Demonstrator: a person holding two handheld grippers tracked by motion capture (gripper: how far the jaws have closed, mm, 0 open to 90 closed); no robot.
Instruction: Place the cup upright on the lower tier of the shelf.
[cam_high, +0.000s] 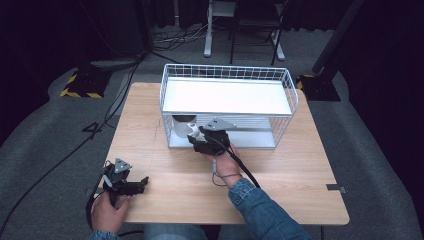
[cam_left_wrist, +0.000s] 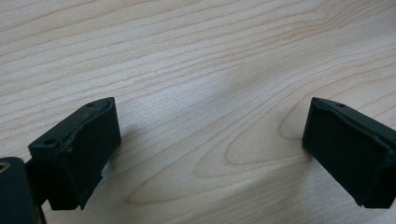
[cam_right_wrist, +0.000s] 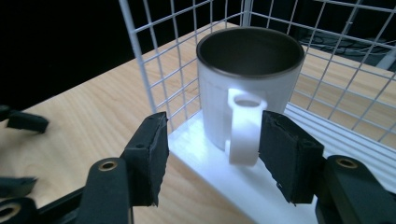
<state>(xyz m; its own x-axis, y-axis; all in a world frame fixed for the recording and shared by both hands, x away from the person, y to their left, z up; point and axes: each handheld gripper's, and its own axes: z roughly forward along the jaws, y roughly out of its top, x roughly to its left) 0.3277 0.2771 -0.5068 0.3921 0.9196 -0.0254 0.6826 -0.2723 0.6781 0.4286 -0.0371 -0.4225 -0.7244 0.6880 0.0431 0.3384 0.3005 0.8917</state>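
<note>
Handle (cam_right_wrist: 243, 126) of the mug (cam_right_wrist: 247, 84) stands upright between the spread jaws of the right gripper (cam_right_wrist: 212, 156), facing straight back toward them; its long axis runs vertical. The right-hand pad (cam_right_wrist: 285, 151) sits just beside it, perhaps touching, while the other pad is a little apart. The mug rests on the lower shelf (cam_right_wrist: 224, 163) of the wire rack (cam_high: 227, 107), at its left end. Closing on the handle looks like the next move. The left gripper (cam_high: 125, 184) lies well apart on the table (cam_left_wrist: 196, 60), jaws spread, holding nothing.

Grey carpet floor (cam_high: 45, 130), dark surroundings, cables (cam_high: 115, 100) trailing, white desk legs (cam_high: 207, 30) behind.
</note>
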